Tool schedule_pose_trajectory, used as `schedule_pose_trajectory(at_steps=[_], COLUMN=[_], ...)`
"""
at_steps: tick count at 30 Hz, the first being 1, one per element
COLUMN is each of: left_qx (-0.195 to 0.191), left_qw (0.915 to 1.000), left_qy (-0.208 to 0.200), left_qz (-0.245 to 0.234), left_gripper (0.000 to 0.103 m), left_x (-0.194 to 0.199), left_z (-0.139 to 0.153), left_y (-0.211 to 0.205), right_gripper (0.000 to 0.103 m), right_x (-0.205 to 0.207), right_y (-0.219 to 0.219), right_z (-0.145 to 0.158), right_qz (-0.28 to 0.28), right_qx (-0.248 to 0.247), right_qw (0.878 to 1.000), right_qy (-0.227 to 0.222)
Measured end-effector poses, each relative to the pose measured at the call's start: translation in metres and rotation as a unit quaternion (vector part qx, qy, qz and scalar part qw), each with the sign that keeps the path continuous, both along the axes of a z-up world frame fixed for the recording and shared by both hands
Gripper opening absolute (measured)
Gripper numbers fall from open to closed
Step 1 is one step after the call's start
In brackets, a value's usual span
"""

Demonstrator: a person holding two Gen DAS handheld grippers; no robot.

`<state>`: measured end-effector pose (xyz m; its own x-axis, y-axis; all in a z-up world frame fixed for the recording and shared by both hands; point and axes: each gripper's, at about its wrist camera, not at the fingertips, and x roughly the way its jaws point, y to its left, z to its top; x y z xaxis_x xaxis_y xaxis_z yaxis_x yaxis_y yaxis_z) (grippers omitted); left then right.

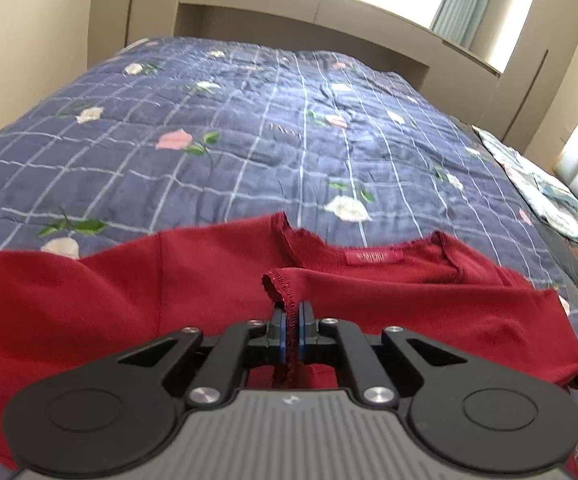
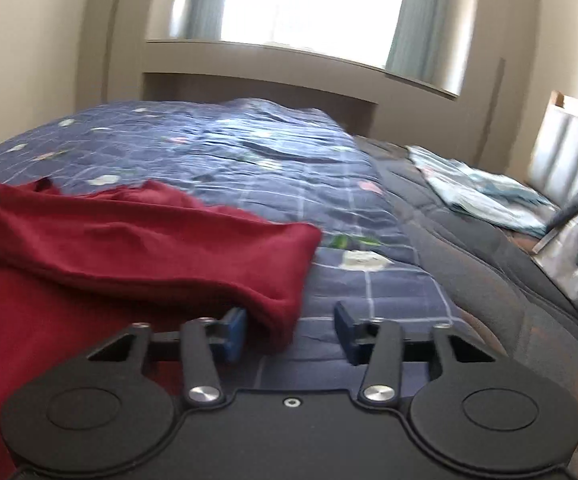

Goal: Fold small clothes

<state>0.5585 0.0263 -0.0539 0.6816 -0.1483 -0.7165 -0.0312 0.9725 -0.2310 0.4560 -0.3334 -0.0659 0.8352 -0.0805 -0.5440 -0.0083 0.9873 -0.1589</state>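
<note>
Red top half folded on the bed, my left side pinching its edge.

My left gripper (image 1: 292,330) is squeezed tight on a stitched edge of the red top (image 1: 217,280), which lies spread on the blue flowery quilt (image 1: 249,140). My right gripper (image 2: 291,330) has its fingers apart; the folded end of the top sits between them beside the left blue pad (image 2: 235,330), but nothing is squeezed (that view is blurry). To do this well, I think I should slide the right fingers over that folded end, pinch both layers, then lift both sides evenly so no wrinkles form.
</note>
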Motion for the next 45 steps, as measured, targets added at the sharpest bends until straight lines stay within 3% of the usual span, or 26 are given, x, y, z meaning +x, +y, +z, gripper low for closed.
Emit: schedule_pose_trajectory(at_steps=[1,2,6,9,11,12,13,14,15,16,17,21,24,29,33,37,41,45], left_qx=[0.005,0.011,0.022,0.024,0.023,0.014,0.006,-0.003,-0.009,-0.013,-0.016,-0.015,-0.012,-0.005,-0.024,-0.091,-0.185,-0.235], left_qw=[1.0000,0.9999,0.9996,0.9995,0.9996,0.9996,0.9996,0.9997,0.9998,0.9998,0.9998,0.9994,0.9979,0.9907,0.9752,0.9505,0.9134,0.8688], left_qy=[-0.003,-0.002,0.020,0.021,0.012,0.016,0.020,0.020,0.017,0.011,0.004,-0.007,-0.012,0.012,0.017,0.007,-0.047,-0.082], left_qz=[0.002,0.001,-0.001,-0.008,-0.015,-0.018,-0.018,-0.015,-0.010,0.000,0.008,0.032,0.062,0.135,0.219,0.297,0.359,0.428], left_gripper=[0.004,0.004,0.004,0.005,0.011,0.016,0.027,0.048,0.061,0.079,0.087,0.100,0.103,0.103,0.103,0.102,0.102,0.092], left_x=[0.000,0.000,0.006,0.005,0.001,0.000,-0.003,-0.006,-0.011,-0.017,-0.023,-0.055,-0.082,-0.130,-0.161,-0.183,-0.202,-0.211], left_z=[0.001,0.000,-0.016,-0.028,-0.027,-0.025,-0.023,-0.020,-0.016,-0.011,-0.005,0.016,0.024,0.018,0.005,-0.013,-0.025,-0.031], left_y=[0.000,-0.001,-0.003,-0.003,-0.002,-0.001,0.002,0.005,0.009,0.013,0.018,0.041,0.065,0.129,0.198,0.271,0.322,0.351], right_gripper=[0.027,0.022,0.021,0.019,0.027,0.039,0.052,0.059,0.070,0.078,0.080,0.098,0.102,0.102,0.102,0.102,0.102,0.102], right_x=[-0.001,-0.001,-0.002,-0.002,-0.005,-0.008,-0.012,-0.017,-0.021,-0.025,-0.028,-0.026,-0.010,0.017,0.013,0.001,-0.005,-0.017], right_y=[0.000,0.001,0.009,0.011,0.009,0.008,0.007,0.007,0.007,0.008,0.011,0.027,0.052,0.097,0.129,0.143,0.145,0.145], right_z=[-0.001,-0.003,-0.017,-0.018,-0.013,-0.010,-0.006,-0.001,0.003,0.007,0.012,0.029,0.034,0.028,0.022,0.011,-0.004,-0.015], right_qz=[-0.006,-0.012,-0.007,0.001,0.003,0.003,0.004,0.005,0.005,0.004,0.004,0.025,0.046,0.087,0.118,0.139,0.137,0.120], right_qx=[-0.005,-0.016,-0.072,-0.073,-0.066,-0.063,-0.059,-0.051,-0.045,-0.042,-0.039,-0.011,0.011,0.045,0.036,0.031,0.034,0.044], right_qw=[1.000,1.000,0.997,0.997,0.998,0.998,0.998,0.999,0.999,0.999,0.999,0.999,0.999,0.995,0.992,0.989,0.988,0.990], right_qy=[0.000,0.001,0.013,0.015,0.010,0.009,0.006,0.003,0.000,-0.003,-0.010,-0.028,-0.025,0.023,0.034,0.041,0.065,0.054])
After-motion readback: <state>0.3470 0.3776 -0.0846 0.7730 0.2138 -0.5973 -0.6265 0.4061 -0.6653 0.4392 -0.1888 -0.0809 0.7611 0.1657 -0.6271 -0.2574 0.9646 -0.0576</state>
